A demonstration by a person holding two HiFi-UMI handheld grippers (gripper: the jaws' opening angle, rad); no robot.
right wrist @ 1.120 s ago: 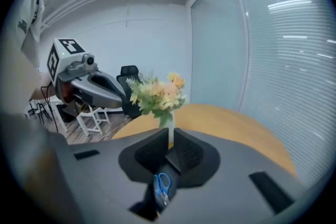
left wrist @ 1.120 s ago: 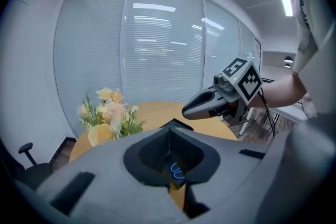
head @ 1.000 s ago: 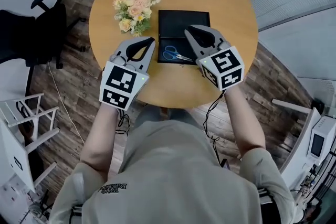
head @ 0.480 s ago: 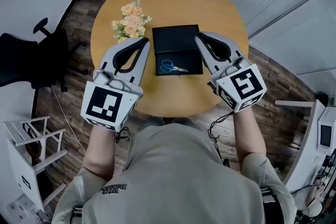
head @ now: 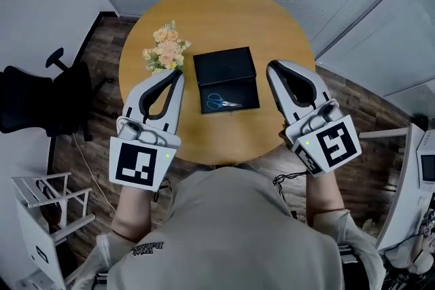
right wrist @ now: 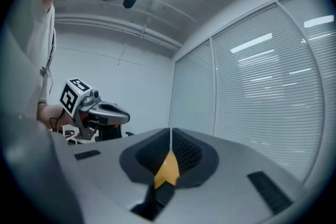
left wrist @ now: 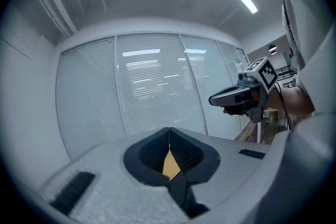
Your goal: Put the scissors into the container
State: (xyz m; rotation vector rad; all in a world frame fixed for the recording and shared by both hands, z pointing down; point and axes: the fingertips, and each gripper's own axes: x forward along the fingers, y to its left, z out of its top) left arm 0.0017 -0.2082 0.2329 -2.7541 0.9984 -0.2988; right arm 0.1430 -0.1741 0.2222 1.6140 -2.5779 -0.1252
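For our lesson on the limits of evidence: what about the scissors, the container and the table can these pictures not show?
Scissors: absent from both gripper views; in the head view, too small to read the blades.
Container: head view only, dark inside, so its depth is unclear.
Table: in the head view, its near edge is hidden by the person's shirt.

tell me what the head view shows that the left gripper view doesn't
Only the head view: the round table, the scissors lying in the black container, and the flowers beside it. Only the left gripper view: the left gripper seen close up, its fingers shut together with nothing between them, and a ceiling light. Both: the right gripper and the slatted blinds.
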